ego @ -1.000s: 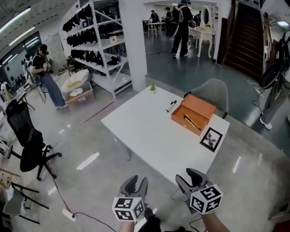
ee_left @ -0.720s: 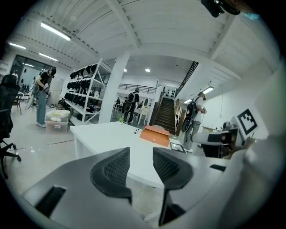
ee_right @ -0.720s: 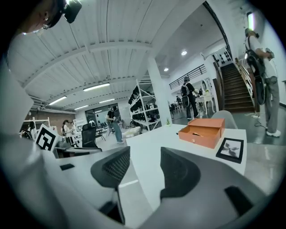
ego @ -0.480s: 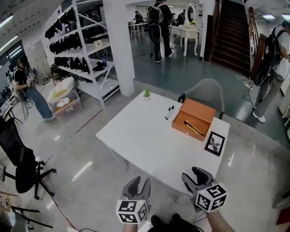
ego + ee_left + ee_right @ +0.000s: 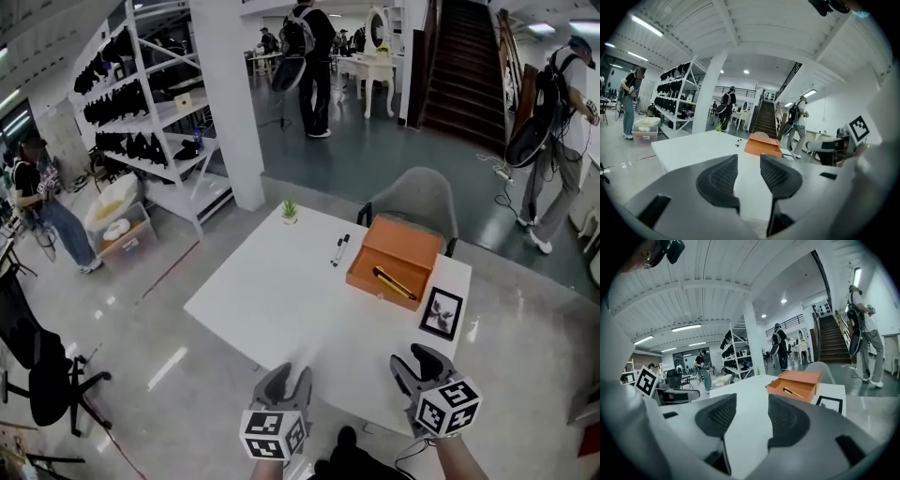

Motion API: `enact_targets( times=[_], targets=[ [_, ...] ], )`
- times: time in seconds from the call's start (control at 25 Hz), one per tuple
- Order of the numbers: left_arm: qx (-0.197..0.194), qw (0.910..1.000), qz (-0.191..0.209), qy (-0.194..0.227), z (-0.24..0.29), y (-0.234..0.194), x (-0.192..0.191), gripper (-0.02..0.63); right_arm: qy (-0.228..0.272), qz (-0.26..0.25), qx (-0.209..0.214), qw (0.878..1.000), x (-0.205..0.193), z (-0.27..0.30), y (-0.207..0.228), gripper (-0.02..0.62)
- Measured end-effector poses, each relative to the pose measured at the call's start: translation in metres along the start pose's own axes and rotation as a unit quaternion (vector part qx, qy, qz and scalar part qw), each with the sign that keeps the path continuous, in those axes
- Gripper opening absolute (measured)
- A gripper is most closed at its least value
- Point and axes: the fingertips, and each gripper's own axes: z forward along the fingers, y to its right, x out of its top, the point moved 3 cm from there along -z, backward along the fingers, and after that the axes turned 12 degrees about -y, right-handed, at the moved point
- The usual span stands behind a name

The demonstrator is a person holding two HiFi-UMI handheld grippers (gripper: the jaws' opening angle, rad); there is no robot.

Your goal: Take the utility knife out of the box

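The box [image 5: 394, 267] sits open on the far right part of the white surface [image 5: 281, 309]. The utility knife [image 5: 394, 283] lies slantwise on the box floor, uncovered and easy to reach from above. With nothing over it, the job looks like a plain pick rather than an opening step.

Both grippers hang low at the near edge of the surface, well apart from the box. The left gripper [image 5: 286, 375] has its jaws spread with nothing between them, only bare surface ahead. The right gripper [image 5: 415, 360] is spread and empty too, and its view looks almost straight at the box and the knife. That makes it the likelier one to take the knife, being on the box's side.

Holding both open at this point seems sensible, since the slim knife needs jaws ready to straddle it. A picture frame [image 5: 441, 313] lies just beside the box on its near right, so an approach from that side could brush it. A marker [image 5: 339, 249] lies left of the box and a small plant [image 5: 290, 208] stands at the far corner. Both are out of the way.
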Motion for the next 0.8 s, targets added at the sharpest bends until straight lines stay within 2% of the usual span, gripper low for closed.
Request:
enact_targets(
  times=[0.36,0.8],
  targets=[
    [-0.016,0.9996,0.024,-0.006,0.072,0.014,0.041,0.135,0.015,-0.008,-0.025,1.000,0.031,0.017,0.064,0.195],
    [-0.040,0.9969,0.064,-0.022,0.146,0.038,0.083,0.135,0.000,-0.027,-0.022,0.999,0.056,0.045,0.124,0.195]
  ],
)
